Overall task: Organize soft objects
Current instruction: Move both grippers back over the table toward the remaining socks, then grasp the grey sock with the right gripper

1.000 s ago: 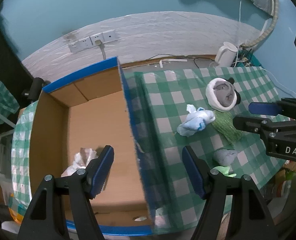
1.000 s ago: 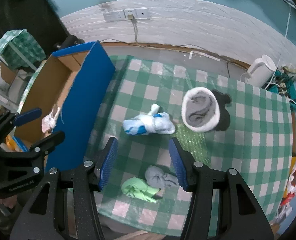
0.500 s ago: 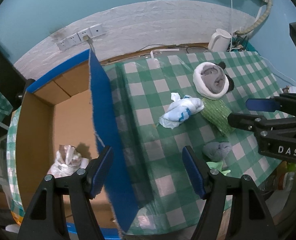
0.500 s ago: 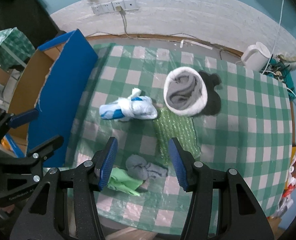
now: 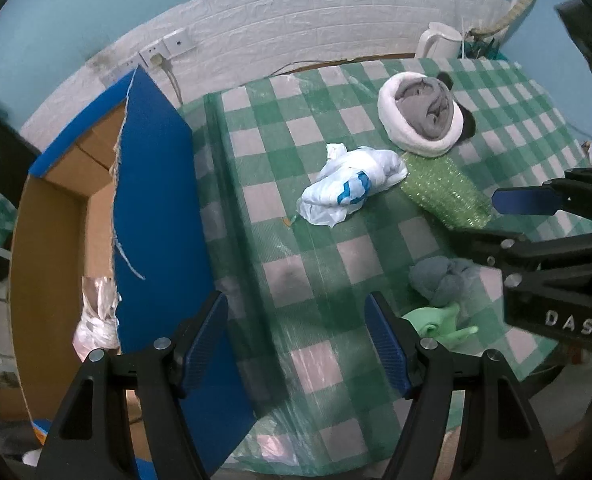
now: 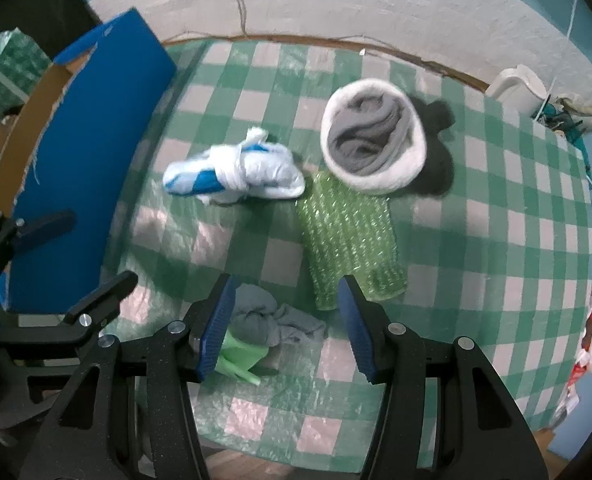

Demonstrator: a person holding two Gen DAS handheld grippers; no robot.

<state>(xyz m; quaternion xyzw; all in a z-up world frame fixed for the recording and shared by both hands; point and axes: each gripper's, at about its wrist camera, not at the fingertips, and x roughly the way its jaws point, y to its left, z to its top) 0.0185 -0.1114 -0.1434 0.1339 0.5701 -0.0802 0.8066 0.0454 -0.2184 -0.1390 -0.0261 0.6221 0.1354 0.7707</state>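
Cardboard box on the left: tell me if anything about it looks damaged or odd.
The cardboard box has a ragged top edge on its blue wall: the edge looks torn, with a loose frayed strip hanging down inside. One crumpled white bundle lies in it. The other soft things sit loose on the checked tablecloth.

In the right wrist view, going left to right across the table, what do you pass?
Blue-sided cardboard box → white and blue bundle → green bubble wrap → white kettle.
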